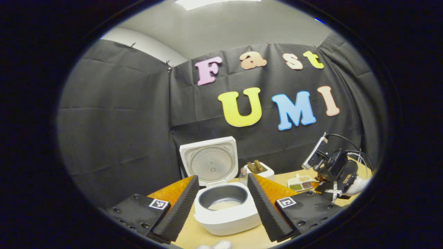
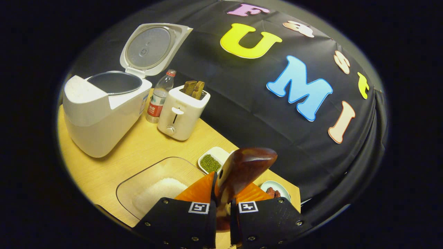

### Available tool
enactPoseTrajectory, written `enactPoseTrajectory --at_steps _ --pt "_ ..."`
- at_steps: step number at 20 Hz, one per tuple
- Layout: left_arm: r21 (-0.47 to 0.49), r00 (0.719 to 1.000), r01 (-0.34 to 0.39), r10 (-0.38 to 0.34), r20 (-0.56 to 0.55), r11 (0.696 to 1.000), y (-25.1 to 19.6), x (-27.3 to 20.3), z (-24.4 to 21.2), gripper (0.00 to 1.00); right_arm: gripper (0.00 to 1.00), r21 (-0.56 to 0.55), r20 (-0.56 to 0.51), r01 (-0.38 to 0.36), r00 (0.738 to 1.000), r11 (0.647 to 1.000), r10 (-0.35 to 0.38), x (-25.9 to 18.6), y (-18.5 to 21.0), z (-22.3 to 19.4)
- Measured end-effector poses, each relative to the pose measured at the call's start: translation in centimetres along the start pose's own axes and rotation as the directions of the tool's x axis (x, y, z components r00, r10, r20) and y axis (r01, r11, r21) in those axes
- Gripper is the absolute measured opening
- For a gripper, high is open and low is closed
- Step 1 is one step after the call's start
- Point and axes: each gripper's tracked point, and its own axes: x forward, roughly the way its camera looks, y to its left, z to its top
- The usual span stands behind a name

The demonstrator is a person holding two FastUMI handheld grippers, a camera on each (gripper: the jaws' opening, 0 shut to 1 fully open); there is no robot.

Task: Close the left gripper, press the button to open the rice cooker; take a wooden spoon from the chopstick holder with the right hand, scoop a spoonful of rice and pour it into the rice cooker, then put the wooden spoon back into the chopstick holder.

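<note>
Wooden spoon: the wooden spoon (image 2: 244, 169) stands up between the fingers of the right tool (image 2: 221, 193), bowl upward, and nothing shows in the bowl.
Right tool: pressed together on the spoon's neck, held above the near edge of the desk (image 2: 138, 145), just beside the clear rice tray (image 2: 152, 186).
Rice cooker: the rice cooker (image 1: 225, 207) stands with its lid (image 1: 210, 160) swung up, the dark inner pot exposed; a pale layer lies in the pot's bottom.
Left tool: the left tool (image 1: 223, 199) is spread wide, its fingers flanking the cooker from the front without touching it.
Progress: the button step looks done since the lid is up, and the spoon is out of its holder. The pale layer suggests rice is already in the pot — whether from this scoop cannot be told. Putting the spoon back remains; the chopstick holder cannot be picked out for certain.
Around: a toaster (image 2: 181, 110) with two slices and a water bottle (image 2: 160, 97) stand beside the cooker; a small dish of green beans (image 2: 211, 162) sits near the tray.
Writing: the bottle's red label is too small to read; no brand is legible on the cooker.
</note>
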Motion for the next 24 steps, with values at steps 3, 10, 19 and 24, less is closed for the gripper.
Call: enactPoseTrajectory --at_steps 3,10,19,24 --pt "-0.008 1.0 0.003 -0.003 -0.015 1.0 0.0 0.0 -0.4 0.97 0.17 -0.011 -0.036 -0.029 0.999 1.0 0.029 0.6 1.2 -1.8" --pt "-0.02 0.999 -0.008 0.007 -0.033 1.0 0.8 -0.3 -1.0 0.99 0.17 0.094 -0.067 -0.072 0.995 0.993 0.079 0.7 3.1 -2.7" --pt "-0.008 0.999 -0.006 0.005 -0.047 1.0 1.7 -0.2 -1.3 0.99 0.17 0.283 -0.067 -0.122 0.987 0.951 0.147 0.7 5.9 -1.1" --pt "-0.016 0.999 0.003 -0.004 -0.038 1.0 1.5 -0.2 -0.2 0.99 0.17 0.473 -0.041 -0.158 0.979 0.867 0.201 0.9 7.0 0.7"
